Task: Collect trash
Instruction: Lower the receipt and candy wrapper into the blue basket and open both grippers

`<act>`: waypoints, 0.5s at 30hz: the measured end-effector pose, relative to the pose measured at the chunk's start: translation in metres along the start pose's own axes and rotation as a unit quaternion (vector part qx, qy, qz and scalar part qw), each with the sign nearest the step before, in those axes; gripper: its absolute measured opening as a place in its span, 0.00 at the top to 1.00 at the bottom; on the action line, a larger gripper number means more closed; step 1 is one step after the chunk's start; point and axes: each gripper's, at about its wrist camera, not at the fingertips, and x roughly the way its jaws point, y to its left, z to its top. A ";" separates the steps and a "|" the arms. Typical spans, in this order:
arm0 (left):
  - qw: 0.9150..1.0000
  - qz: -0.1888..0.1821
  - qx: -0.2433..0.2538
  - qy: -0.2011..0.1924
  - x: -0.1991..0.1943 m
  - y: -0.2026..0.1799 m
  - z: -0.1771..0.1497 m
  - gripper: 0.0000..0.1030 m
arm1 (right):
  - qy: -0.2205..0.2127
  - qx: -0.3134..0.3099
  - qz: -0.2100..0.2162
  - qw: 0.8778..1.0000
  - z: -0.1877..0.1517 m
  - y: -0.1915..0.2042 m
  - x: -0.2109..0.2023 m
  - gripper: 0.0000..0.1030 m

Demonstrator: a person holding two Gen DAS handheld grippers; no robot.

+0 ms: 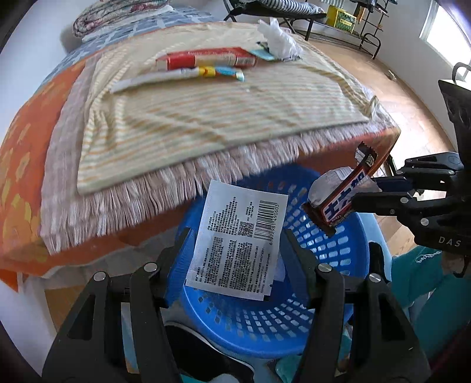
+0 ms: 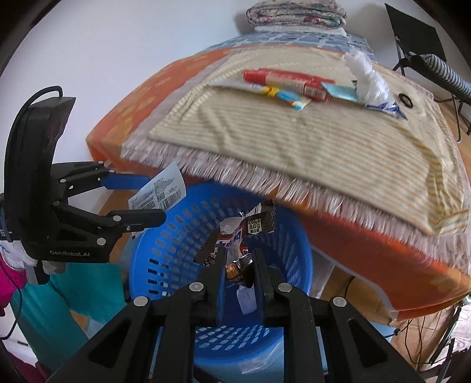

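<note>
A blue perforated basket (image 1: pixel 338 253) (image 2: pixel 164 253) stands on the floor below the bed's edge. My left gripper (image 1: pixel 235 250) (image 2: pixel 153 200) is open above the basket; a white printed sachet (image 1: pixel 238 241) (image 2: pixel 160 191) sits between its spread fingers, loose or leaving them. My right gripper (image 2: pixel 240 265) (image 1: pixel 365 194) is shut on a brown and white snack wrapper (image 1: pixel 344 200) (image 2: pixel 244 232), held over the basket's rim. More trash lies on the bed: a red box (image 1: pixel 206 59) (image 2: pixel 288 82), a striped wrapper (image 1: pixel 182 75) (image 2: pixel 282 95) and a crumpled white plastic bag (image 1: pixel 279 38) (image 2: pixel 368 79).
The bed (image 1: pixel 26 165) (image 2: pixel 382 244) has an orange cover and a fringed striped cloth (image 1: pixel 206 117) (image 2: pixel 323 141) overhanging the basket. A small black ring (image 2: pixel 407 100) lies on the cloth. A folded blanket (image 2: pixel 294 13) sits at the bed's far end. Wooden floor (image 1: pixel 412 97) lies to the right.
</note>
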 end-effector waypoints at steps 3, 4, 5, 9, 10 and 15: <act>1.000 0.002 0.001 0.009 0.007 -0.001 -0.006 0.41 | 0.009 0.000 0.001 1.000 -0.004 0.002 0.006 0.85; 1.000 0.002 0.000 0.012 0.009 -0.001 -0.008 0.41 | 0.012 0.000 0.001 1.000 -0.006 0.003 0.009 0.85; 1.000 0.002 0.000 0.016 0.011 -0.001 -0.010 0.41 | 0.015 -0.001 0.001 1.000 -0.008 0.003 0.010 0.85; 1.000 0.003 -0.003 0.027 0.018 0.000 -0.015 0.41 | 0.027 -0.001 0.003 1.000 -0.013 0.004 0.017 0.85; 1.000 0.004 -0.003 0.030 0.020 0.001 -0.016 0.40 | 0.029 -0.001 0.003 1.000 -0.014 0.004 0.018 0.85; 0.999 0.004 -0.007 0.042 0.026 0.004 -0.018 0.40 | 0.035 0.004 0.002 0.999 -0.016 0.002 0.021 0.84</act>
